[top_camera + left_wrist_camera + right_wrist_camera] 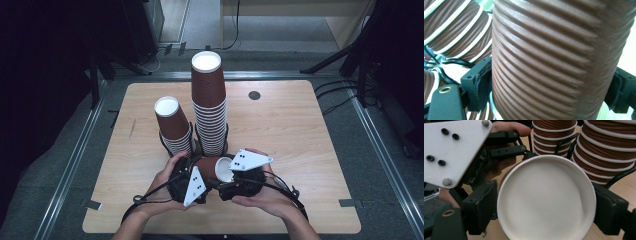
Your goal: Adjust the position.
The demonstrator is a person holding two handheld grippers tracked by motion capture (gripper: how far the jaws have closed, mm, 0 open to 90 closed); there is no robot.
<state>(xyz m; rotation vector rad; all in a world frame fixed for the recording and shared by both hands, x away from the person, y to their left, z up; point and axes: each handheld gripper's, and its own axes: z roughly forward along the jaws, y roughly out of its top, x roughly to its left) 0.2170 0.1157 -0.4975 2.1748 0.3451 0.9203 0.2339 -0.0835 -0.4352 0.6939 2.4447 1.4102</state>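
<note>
Right now, low in the frame's middle, a brown cup (212,167) lies sideways, the left gripper (196,176) clamped on its ribbed body, the right gripper (226,175) pinching its rim. Squeezing harder would probably crush it. Behind stand two stacks: tall stack (209,107), short stack (174,127), easily toppled.

Two cup stacks (208,105), one loose cup (216,168)

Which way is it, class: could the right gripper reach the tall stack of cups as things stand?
Probably not yet: the right gripper is shut on the loose cup, which the left gripper also clamps, before the tall stack.
</note>
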